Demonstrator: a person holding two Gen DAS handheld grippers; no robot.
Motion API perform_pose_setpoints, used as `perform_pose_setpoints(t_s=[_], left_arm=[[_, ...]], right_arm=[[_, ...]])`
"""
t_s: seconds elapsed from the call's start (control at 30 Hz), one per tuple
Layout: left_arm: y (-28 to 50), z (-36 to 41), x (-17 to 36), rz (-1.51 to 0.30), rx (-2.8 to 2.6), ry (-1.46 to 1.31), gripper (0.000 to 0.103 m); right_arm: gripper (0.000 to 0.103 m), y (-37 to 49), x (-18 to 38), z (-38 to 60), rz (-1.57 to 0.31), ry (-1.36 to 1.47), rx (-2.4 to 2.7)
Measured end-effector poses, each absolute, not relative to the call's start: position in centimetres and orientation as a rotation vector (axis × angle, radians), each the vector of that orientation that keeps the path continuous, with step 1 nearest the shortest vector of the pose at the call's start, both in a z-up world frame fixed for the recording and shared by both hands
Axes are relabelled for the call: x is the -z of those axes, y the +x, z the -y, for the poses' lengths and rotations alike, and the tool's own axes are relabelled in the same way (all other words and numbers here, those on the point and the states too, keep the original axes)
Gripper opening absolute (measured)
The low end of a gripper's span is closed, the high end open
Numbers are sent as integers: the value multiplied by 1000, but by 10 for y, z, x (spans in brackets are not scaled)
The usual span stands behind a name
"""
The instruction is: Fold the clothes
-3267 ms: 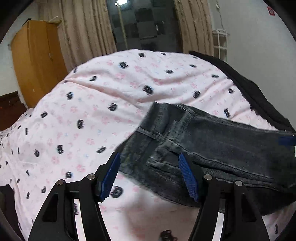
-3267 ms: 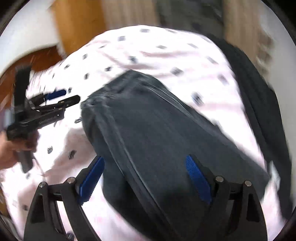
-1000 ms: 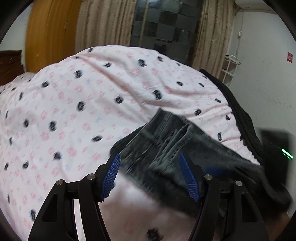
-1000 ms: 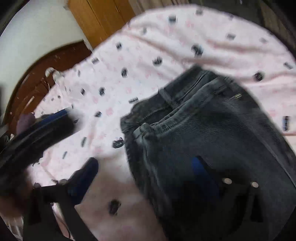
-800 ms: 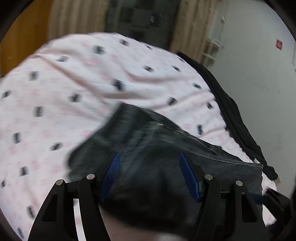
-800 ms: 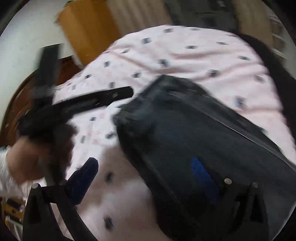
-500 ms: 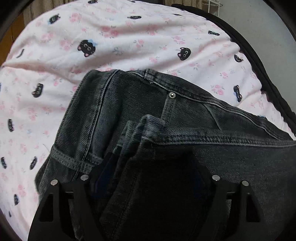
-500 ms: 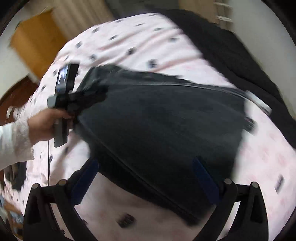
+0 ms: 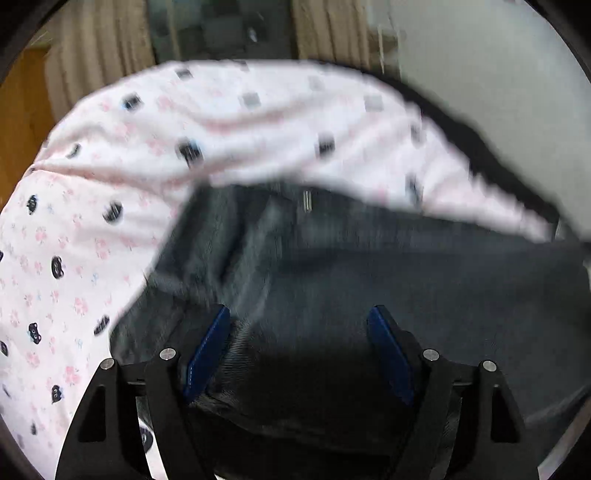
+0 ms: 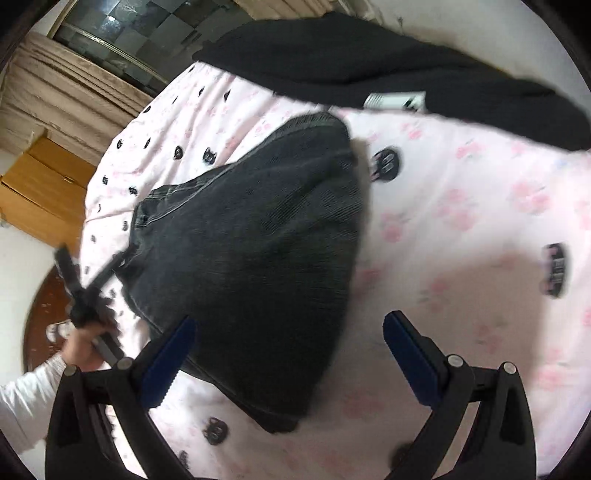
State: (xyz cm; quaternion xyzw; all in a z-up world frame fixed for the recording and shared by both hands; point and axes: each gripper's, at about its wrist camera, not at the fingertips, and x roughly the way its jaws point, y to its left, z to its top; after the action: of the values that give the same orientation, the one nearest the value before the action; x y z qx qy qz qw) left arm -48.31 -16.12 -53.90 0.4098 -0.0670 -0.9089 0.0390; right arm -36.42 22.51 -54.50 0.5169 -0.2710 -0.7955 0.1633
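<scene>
A pair of dark grey jeans (image 10: pixel 251 240) lies folded on a pink bed sheet (image 10: pixel 461 229) printed with black cats. In the left wrist view the jeans (image 9: pixel 332 266) fill the middle, motion-blurred, and my left gripper (image 9: pixel 299 339) is open just above their near edge. My right gripper (image 10: pixel 288 347) is open and empty over the right edge of the jeans. The left gripper (image 10: pixel 88 295) also shows in the right wrist view at the waistband end, held by a hand.
A black garment (image 10: pixel 369 62) lies along the far edge of the bed, with a white tag (image 10: pixel 395 100) on it. A wooden wardrobe (image 10: pixel 40 188), curtains (image 10: pixel 74 96) and a dark window (image 9: pixel 221 29) stand beyond the bed.
My left gripper has lifted back off the jeans, where its jaws were buried in the fabric. My right gripper has swung to the right edge of the folded jeans.
</scene>
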Motion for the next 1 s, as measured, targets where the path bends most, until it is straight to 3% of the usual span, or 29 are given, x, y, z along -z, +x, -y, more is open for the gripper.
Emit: perform_pose_setpoints(t_s=[0.1,0.37,0.57,0.7,1.0], left_arm=[[-482,159,557,267,2795,1257,75],[-490,118,490,239,2952,956,74],[-523,76,533,480,2927,1153,74],[-521,85,553,388,2910,1273,74],[-493,85,527,353,2989,1216,75]], right_arm=[[103,-373,561,-208,821,1488,2211],[103,-375,577,-192,923,1434,2129],[103,-376,572,-191,988,1416,2106],[103,-383,575,-191,995,1438,2087],[103,-391,582,-196,999,1441,2084]])
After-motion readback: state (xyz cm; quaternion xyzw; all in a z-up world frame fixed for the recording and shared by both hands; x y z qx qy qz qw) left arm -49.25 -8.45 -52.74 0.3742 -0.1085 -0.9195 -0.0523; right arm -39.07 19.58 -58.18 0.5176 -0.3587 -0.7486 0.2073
